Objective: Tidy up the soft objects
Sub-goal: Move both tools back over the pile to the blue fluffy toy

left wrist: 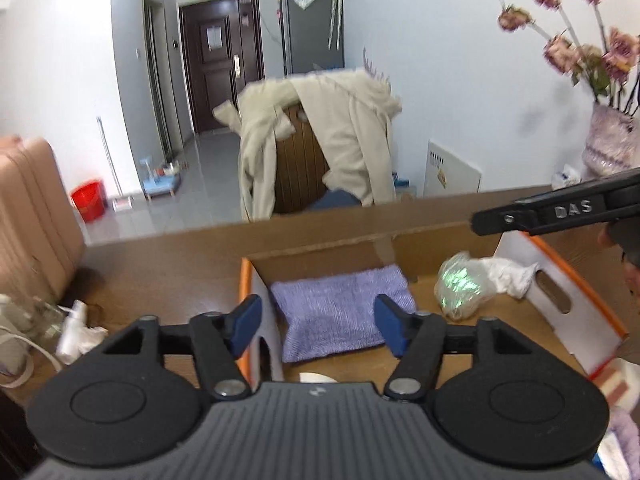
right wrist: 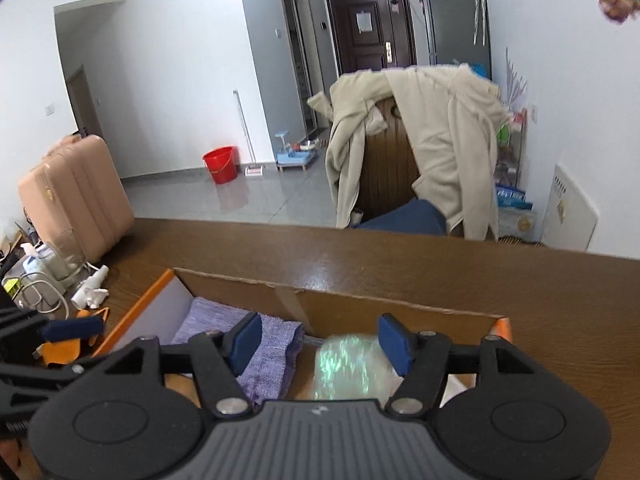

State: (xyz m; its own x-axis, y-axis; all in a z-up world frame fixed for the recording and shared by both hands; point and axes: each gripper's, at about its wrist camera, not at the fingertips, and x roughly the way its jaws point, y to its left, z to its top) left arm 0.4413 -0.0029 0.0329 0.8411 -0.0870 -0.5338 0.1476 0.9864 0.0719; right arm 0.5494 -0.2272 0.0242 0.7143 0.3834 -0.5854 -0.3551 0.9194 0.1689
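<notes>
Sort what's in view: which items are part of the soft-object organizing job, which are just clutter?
Job items:
- cardboard box
- purple cloth, folded, lying in the box
- shiny plastic bag, in the box beside the cloth
- left hand-held gripper, open
- right hand-held gripper, open

Just lying about:
- beige coat draped over a chair
- red bucket
- pink suitcase
- flower vase

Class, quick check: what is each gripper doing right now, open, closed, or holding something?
Left gripper: open, holding nothing, above the purple cloth.
Right gripper: open, holding nothing, above the shiny plastic bag.
</notes>
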